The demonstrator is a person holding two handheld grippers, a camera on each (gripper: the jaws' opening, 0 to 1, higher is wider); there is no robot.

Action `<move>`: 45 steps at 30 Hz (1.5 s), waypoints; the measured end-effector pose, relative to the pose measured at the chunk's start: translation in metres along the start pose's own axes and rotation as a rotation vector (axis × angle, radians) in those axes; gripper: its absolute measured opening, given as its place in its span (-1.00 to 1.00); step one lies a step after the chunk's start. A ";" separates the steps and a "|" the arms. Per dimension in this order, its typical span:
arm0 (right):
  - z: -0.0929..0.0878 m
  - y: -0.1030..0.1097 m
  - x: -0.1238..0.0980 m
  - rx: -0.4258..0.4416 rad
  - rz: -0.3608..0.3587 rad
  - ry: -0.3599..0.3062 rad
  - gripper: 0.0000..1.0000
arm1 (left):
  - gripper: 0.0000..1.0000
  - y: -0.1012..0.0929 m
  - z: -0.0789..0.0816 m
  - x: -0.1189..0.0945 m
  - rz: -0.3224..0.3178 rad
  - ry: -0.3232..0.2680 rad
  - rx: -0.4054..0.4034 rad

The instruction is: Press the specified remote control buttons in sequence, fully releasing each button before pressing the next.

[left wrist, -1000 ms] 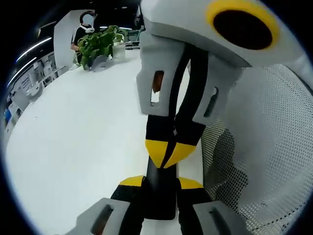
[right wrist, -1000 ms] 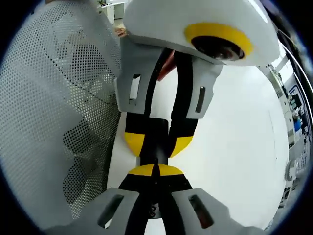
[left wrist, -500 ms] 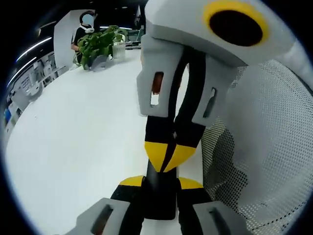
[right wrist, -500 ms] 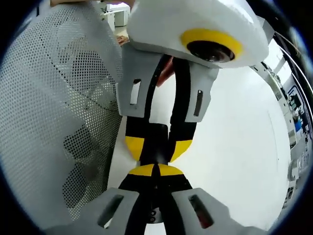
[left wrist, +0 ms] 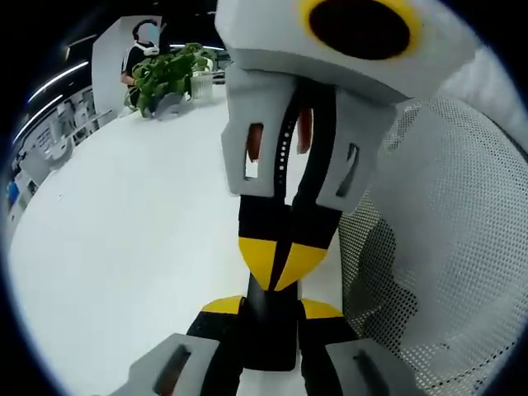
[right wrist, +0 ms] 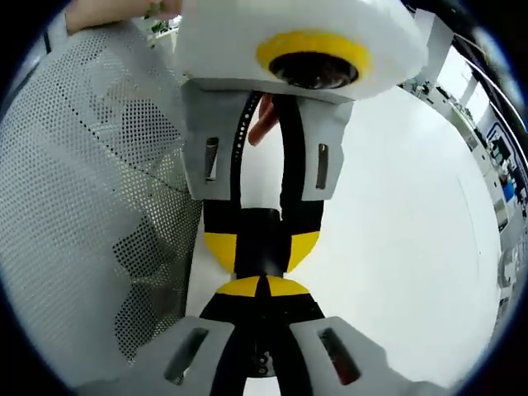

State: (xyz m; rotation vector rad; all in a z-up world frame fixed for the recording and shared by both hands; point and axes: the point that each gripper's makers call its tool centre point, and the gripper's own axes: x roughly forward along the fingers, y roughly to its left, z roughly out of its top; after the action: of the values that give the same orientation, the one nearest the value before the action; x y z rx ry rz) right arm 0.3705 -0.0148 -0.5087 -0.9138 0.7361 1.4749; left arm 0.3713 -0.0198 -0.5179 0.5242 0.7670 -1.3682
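Note:
A slim black remote (left wrist: 269,330) stands between the yellow-tipped jaws of my left gripper (left wrist: 271,307), which is shut on it. My right gripper (left wrist: 280,260) comes in from above, shut, with its yellow tips pressed together against the remote's upper end. In the right gripper view my right gripper (right wrist: 261,286) is shut at the bottom. It meets the remote (right wrist: 262,235), held in the left gripper (right wrist: 262,246) opposite. The remote's buttons are hidden behind the jaws.
The white table (left wrist: 124,231) spreads to the left, with a green plant (left wrist: 165,70) and a person (left wrist: 140,45) at its far end. A white perforated mesh surface (left wrist: 437,247) stands close on the right, also visible as mesh (right wrist: 91,206). A hand (right wrist: 115,12) shows at top.
The right gripper's body has swung left and closer in the left gripper view. Its tips stay on the remote. The left gripper keeps its hold.

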 end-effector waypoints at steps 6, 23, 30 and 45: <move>-0.002 -0.008 -0.003 0.086 -0.023 -0.059 -0.74 | -0.51 0.000 0.000 0.000 0.001 -0.002 -0.003; -0.049 0.006 -0.014 0.128 -0.013 -0.029 -0.51 | -0.51 -0.003 0.002 0.002 -0.014 -0.008 0.004; -0.070 0.007 -0.026 0.196 -0.047 -0.029 -0.49 | -0.51 -0.004 0.003 0.002 -0.009 -0.013 0.007; -0.070 0.009 -0.028 0.229 -0.061 -0.096 -0.50 | -0.46 -0.004 0.009 0.005 0.041 -0.012 0.020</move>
State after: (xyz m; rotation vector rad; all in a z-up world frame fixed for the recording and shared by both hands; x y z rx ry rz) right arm 0.3705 -0.0899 -0.5199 -0.6806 0.7808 1.3397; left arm 0.3696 -0.0300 -0.5149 0.5442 0.7292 -1.3409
